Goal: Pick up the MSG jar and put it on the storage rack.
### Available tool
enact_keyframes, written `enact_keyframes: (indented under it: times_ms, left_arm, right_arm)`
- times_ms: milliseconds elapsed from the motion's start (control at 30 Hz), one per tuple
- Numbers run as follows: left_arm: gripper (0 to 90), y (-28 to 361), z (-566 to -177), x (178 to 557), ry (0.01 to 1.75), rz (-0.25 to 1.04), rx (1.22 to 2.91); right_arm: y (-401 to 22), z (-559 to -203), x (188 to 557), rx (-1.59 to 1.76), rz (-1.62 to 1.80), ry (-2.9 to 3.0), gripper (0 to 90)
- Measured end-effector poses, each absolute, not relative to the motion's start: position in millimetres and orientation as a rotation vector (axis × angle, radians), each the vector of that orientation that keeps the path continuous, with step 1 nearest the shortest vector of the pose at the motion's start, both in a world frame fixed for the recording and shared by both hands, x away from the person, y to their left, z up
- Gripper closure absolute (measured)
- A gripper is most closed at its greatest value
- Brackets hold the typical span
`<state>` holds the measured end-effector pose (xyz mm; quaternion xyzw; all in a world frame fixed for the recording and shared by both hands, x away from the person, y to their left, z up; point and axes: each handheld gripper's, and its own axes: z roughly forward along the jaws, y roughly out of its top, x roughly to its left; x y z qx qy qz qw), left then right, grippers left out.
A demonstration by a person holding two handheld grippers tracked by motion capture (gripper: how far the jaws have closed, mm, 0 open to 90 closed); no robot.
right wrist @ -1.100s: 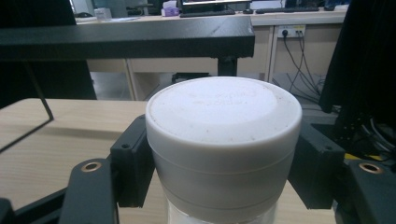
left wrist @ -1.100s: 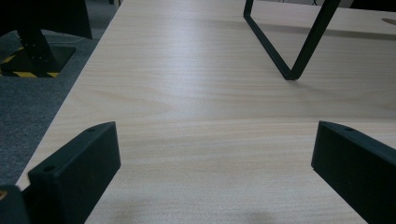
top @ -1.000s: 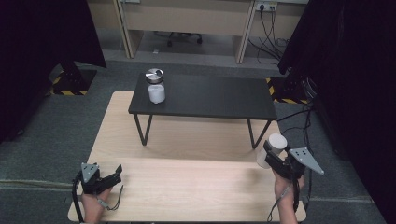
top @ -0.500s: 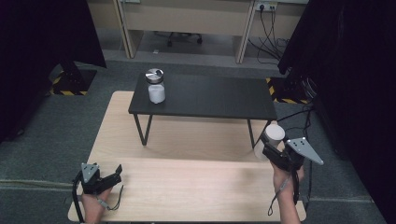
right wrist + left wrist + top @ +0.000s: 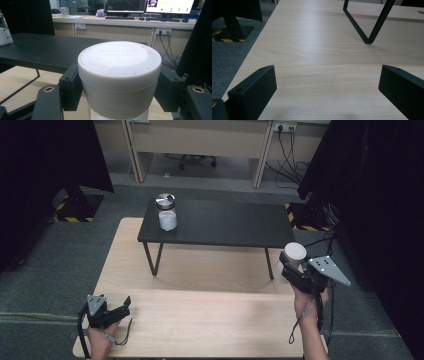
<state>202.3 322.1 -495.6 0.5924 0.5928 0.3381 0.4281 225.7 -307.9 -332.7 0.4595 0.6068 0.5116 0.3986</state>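
My right gripper point(image 5: 292, 262) is shut on a clear jar with a white lid point(image 5: 294, 253), held above the right end of the light wooden table point(image 5: 200, 265). In the right gripper view both black jaws press on the white lid point(image 5: 119, 66), level with the low black table's top. My left gripper point(image 5: 122, 304) rests on the wooden table's near left corner, open, with bare wood between its jaws point(image 5: 327, 82). A second jar point(image 5: 166, 213), clear with a metal lid, stands on the black table's point(image 5: 225, 222) far left corner.
The black table stands on the wooden one on thin metal legs point(image 5: 368, 27). Dark curtains hang at both sides. Desks with cables and monitors point(image 5: 150, 5) stand behind. Grey carpet surrounds the tables.
My right gripper has risen with the white-lidded jar from beside the table's right edge, to about the height of the black tabletop. The left gripper has stayed where it was.
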Motion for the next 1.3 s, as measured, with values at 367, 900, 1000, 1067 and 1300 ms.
enact_keyframes:
  times_ms: [367, 900, 1000, 1067, 1300]
  left_arm:
    - [0.7, 323, -496, 202, 1.473, 0.841, 1.478]
    - [0.9, 324, -496, 203, 1.47, 0.837, 1.485]
    - [0.9, 324, -496, 203, 1.469, 0.835, 1.483]
    - [1.0, 325, -497, 203, 1.463, 0.83, 1.479]
    - [1.1, 325, -497, 202, 1.463, 0.829, 1.474]
  right_arm:
    - [-306, -309, 234, 1.143, 1.318, 1.54, 33.7]
    - [-296, -282, 251, 1.109, 1.344, 1.53, 33.8]
    - [-294, -276, 254, 1.099, 1.334, 1.538, 33.8]
    - [-293, -273, 257, 1.096, 1.326, 1.541, 33.8]
    - [-291, -269, 269, 1.103, 1.341, 1.54, 33.8]
